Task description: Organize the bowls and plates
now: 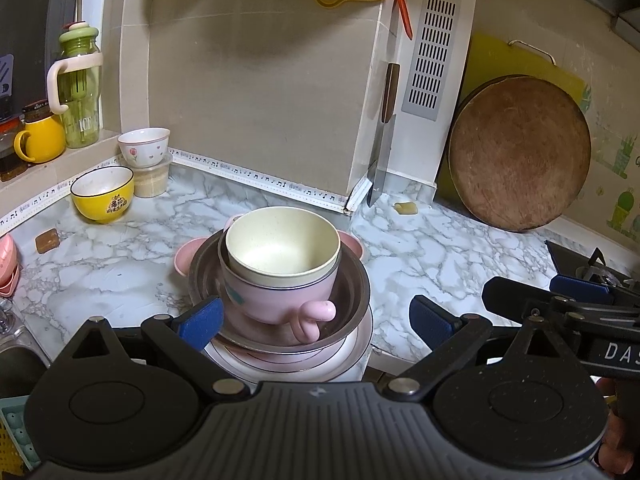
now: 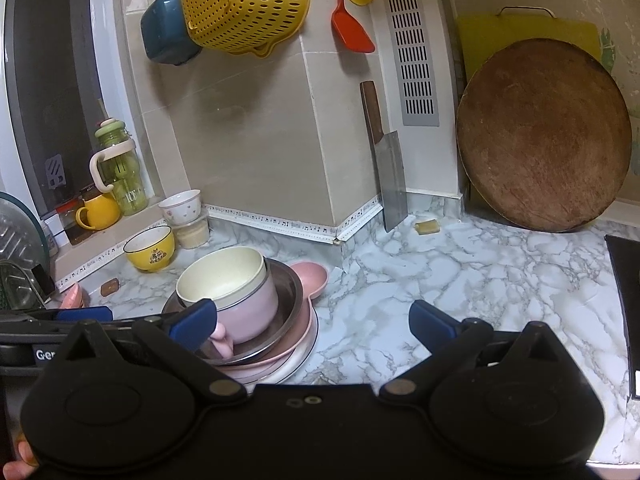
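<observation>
A stack stands on the marble counter: a cream bowl [image 1: 282, 242] sits in a pink handled cup [image 1: 280, 298], inside a steel bowl [image 1: 352, 296], on a pink plate with ears [image 1: 182, 258] and a white plate [image 1: 352, 350]. The stack also shows in the right wrist view [image 2: 224, 276]. My left gripper [image 1: 316, 322] is open, its fingers either side of the stack's near edge, touching nothing. My right gripper [image 2: 312, 322] is open and empty, over the counter just right of the stack. A yellow bowl [image 1: 102, 192] and a white flowered bowl [image 1: 144, 146] stand at the back left.
A cleaver [image 2: 390, 176] and a round wooden board [image 2: 542, 136] lean on the back wall. A yellow colander [image 2: 244, 4] hangs above. A green bottle [image 1: 78, 88] and yellow mug [image 1: 40, 140] stand on the ledge. A stove edge [image 2: 624, 304] lies right, a sink [image 1: 16, 356] left.
</observation>
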`<state>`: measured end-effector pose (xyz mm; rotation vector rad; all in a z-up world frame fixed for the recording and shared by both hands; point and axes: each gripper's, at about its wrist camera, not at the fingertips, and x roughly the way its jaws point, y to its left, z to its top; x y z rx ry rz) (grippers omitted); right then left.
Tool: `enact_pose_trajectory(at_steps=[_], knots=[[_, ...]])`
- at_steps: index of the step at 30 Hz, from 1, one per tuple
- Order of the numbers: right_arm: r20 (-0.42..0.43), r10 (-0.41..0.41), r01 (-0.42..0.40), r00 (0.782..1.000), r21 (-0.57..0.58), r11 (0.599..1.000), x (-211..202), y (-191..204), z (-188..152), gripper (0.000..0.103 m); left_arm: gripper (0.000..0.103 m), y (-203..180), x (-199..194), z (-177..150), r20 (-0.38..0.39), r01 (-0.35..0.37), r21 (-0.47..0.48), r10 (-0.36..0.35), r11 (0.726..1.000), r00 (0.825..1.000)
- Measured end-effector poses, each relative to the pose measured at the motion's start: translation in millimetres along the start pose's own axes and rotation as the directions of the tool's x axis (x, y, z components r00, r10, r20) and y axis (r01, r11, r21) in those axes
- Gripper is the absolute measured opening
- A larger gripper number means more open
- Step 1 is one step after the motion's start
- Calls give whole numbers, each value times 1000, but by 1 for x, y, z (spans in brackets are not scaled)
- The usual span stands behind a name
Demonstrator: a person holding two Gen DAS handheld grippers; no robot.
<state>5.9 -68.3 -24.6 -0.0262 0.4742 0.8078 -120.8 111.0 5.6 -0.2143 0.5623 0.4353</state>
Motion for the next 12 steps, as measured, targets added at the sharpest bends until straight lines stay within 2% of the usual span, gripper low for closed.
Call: enact_pose_trajectory(at_steps=[12], knots=[[-2,-3,3,1000,9,1000,3,1,1,103,100,-1,2,1,-2,3,-4,-3,1000,1000]])
